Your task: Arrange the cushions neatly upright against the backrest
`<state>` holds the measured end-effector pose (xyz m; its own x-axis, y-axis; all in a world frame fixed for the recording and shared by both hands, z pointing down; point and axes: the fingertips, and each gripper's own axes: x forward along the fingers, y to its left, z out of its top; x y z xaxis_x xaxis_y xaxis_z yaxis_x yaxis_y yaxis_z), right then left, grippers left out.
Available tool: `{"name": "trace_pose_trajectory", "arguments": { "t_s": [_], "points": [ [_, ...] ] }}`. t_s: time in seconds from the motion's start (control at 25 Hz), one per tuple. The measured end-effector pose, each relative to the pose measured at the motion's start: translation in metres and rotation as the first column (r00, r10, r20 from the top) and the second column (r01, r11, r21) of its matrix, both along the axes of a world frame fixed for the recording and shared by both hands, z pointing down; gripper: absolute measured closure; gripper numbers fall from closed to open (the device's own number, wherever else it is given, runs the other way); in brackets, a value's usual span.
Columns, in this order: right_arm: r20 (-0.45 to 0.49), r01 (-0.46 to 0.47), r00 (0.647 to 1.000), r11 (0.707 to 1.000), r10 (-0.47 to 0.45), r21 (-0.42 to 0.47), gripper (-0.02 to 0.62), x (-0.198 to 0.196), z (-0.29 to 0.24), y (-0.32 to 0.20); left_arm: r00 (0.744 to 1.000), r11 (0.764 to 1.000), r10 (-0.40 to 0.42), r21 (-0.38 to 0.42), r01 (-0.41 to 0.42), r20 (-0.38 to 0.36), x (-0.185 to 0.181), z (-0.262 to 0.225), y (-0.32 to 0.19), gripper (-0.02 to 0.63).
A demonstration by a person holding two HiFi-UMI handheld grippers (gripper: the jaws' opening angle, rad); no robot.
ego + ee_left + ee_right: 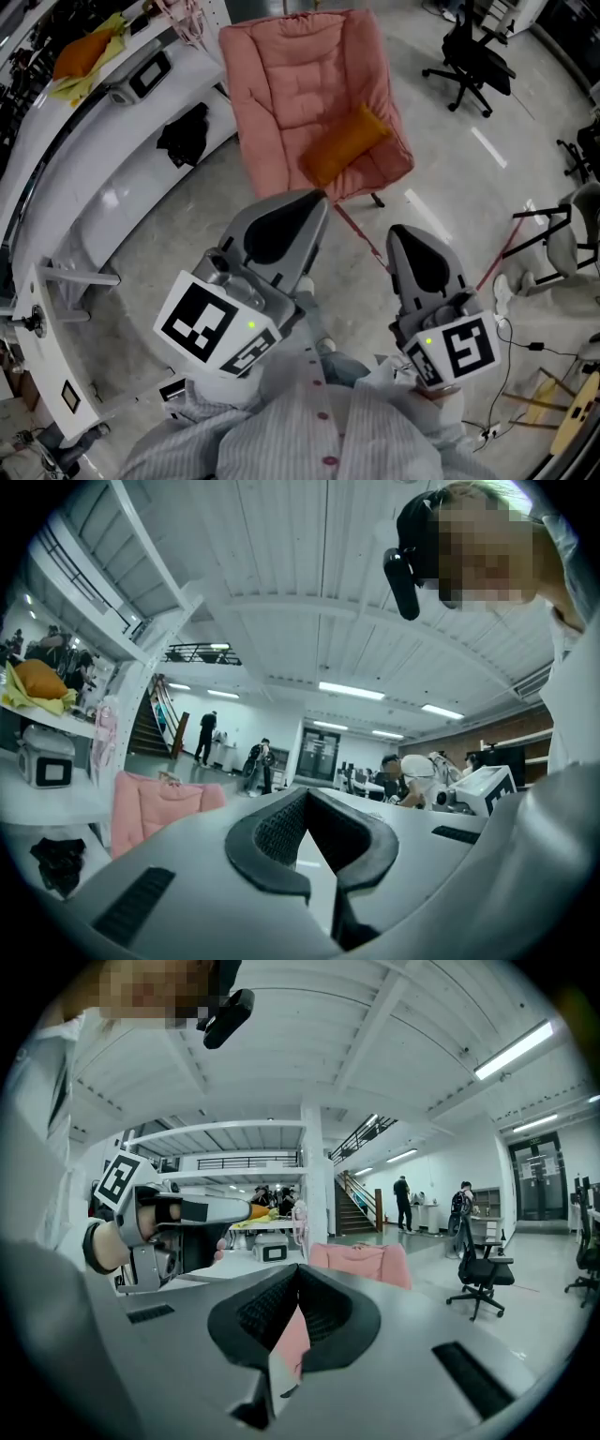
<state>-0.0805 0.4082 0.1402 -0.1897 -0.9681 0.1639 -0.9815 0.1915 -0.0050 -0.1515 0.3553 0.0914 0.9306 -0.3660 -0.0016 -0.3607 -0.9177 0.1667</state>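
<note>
My left claw (317, 201) and right claw (397, 232) are both pinched together, empty, short of the padded pink fabric chair (281, 84); the soft orange oblong cushion (344, 142) lies slumped by its seat's right edge; looks light and squishy, so I'd pinch a corner.

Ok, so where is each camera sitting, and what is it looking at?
Head view: on the person's head, looking steeply down at the pink chair with the orange cushion; shows the left gripper, the right gripper and a striped shirt.
Left gripper view: on the left gripper, looking level along its shut jaws, pink chair at left; the shirt fills the right edge.
Right gripper view: on the right gripper, looking along its shut jaws at the pink chair; left gripper and hand at left.
Shared: all three show the pink chair.
</note>
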Motion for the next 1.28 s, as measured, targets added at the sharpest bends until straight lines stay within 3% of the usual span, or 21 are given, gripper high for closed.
{"name": "trace_pose_trajectory", "arguments": {
  "t_s": [0.32,0.72,1.08,1.28],
  "points": [
    [-0.017,-0.037,0.999,0.999,0.038,0.016,0.583,0.021,-0.007,-0.098,1.0,1.0,0.005,0.006,-0.005,-0.004,0.008,-0.003,-0.1,0.595],
    [-0.007,-0.087,0.996,0.996,0.087,-0.016,0.583,0.042,0.006,-0.171,1.0,0.999,0.006,-0.036,-0.006,0.012,0.013,0.016,-0.177,0.595],
    [-0.006,-0.028,1.0,0.999,0.027,-0.039,0.582,0.08,0.023,-0.251,0.997,0.995,-0.077,-0.056,0.078,0.01,0.042,0.031,-0.254,0.595],
    [-0.008,0.008,1.0,0.999,-0.008,-0.035,0.582,0.118,0.022,-0.302,0.994,0.992,-0.107,-0.06,0.108,0.017,0.082,0.032,-0.3,0.595]
  ]
}}
